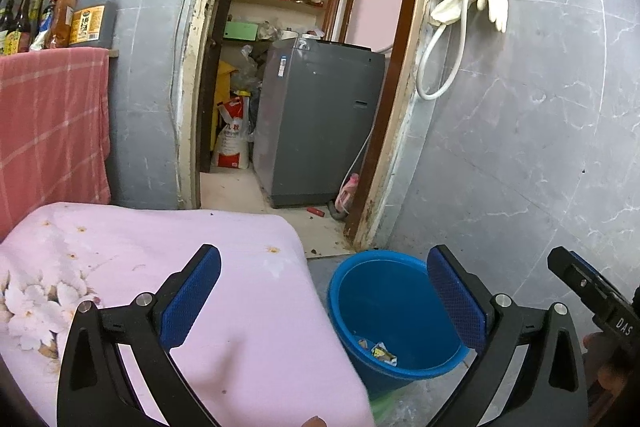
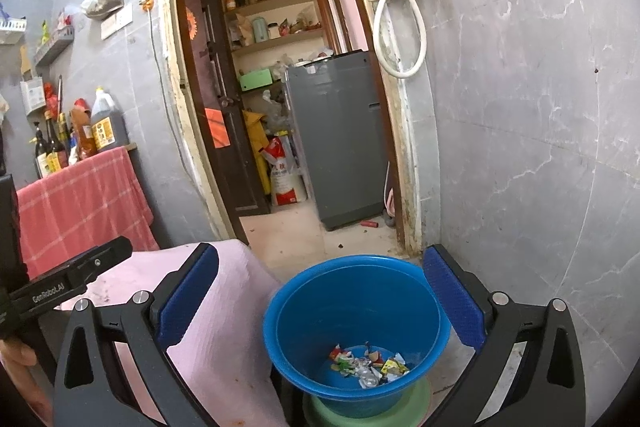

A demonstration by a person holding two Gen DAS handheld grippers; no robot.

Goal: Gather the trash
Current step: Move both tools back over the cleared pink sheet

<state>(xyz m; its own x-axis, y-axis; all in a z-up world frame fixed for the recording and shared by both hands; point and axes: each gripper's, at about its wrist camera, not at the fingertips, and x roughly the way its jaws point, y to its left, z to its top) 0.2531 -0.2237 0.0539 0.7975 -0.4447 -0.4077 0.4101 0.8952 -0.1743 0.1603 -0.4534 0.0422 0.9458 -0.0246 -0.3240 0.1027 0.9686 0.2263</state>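
The biggest things in the room are the grey tiled wall [image 2: 540, 107] and the open doorway [image 2: 280, 87], with a grey washing machine [image 2: 340, 135] standing behind it. At the left, a pink cloth with flowers [image 1: 180, 267] covers a low surface. Just beside its edge, on the floor, stands the blue bucket [image 2: 352, 311], and it sits on something green [image 2: 372, 415] which I cannot identify.

At the bottom of the bucket lies the trash [image 2: 368, 363]: small torn wrappers and crumpled scraps of paper or foil, in several colours. These pieces probably are very light, thin and soft. They will bend and slip easily, so I think it is better to pinch one at a crumpled, thicker fold, not at a flat edge. The bucket itself looks like stiff plastic, and its rim gives a good place to take hold.

The right gripper [image 2: 320, 291] is spread wide above the bucket, its blue pads on both sides of the rim, and it holds and touches nothing. The left gripper [image 1: 324, 299] is spread wide too, empty, between the pink cloth and the bucket.
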